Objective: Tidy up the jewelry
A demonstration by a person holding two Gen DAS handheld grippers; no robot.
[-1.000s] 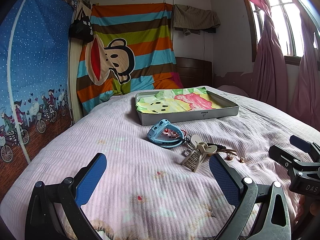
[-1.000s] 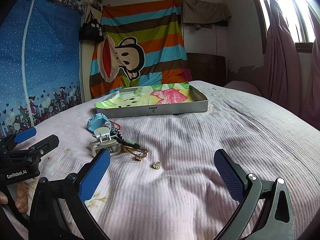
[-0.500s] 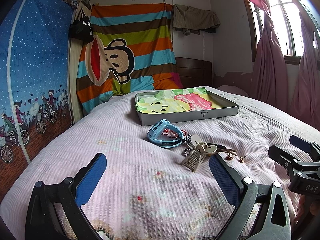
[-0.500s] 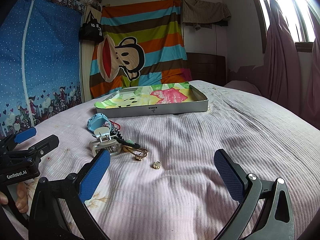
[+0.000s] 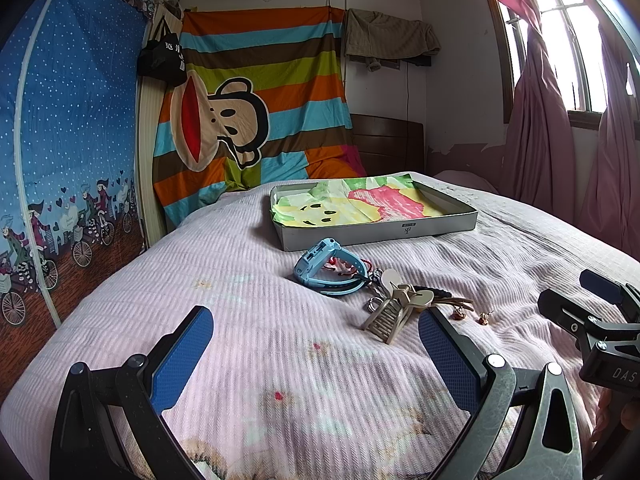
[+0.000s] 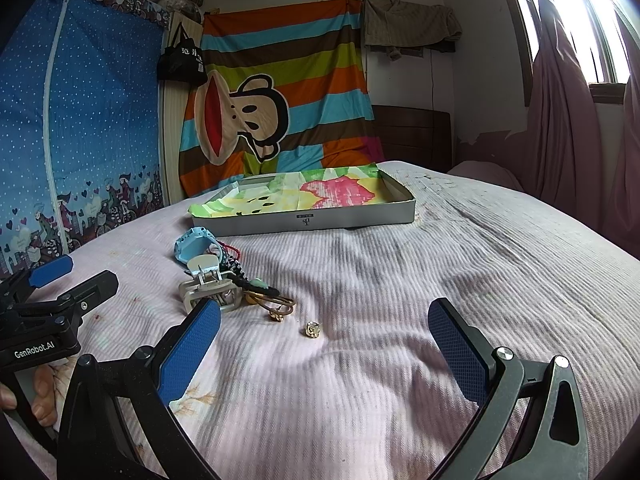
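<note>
Both grippers are held low over the pink bed (image 6: 460, 264): the left gripper (image 5: 316, 344) and right gripper (image 6: 324, 340) are spread wide, nothing pinched. 2 small earrings (image 6: 312, 329) are seen just beyond, beside a hair clip (image 6: 208, 288), bangles (image 6: 276, 302) and blue watch (image 5: 326, 274). Farther back, a tray (image 5: 384, 232) is set apart.

- Left gripper (image 5: 316, 356): black frame, blue textured pads, silver screws, white "GenRobot.AI" lettering.
- Right gripper (image 6: 324, 352): matching black frame, blue pads, "DAS" marking.
- Bare fingers (image 6: 42, 396).
</note>
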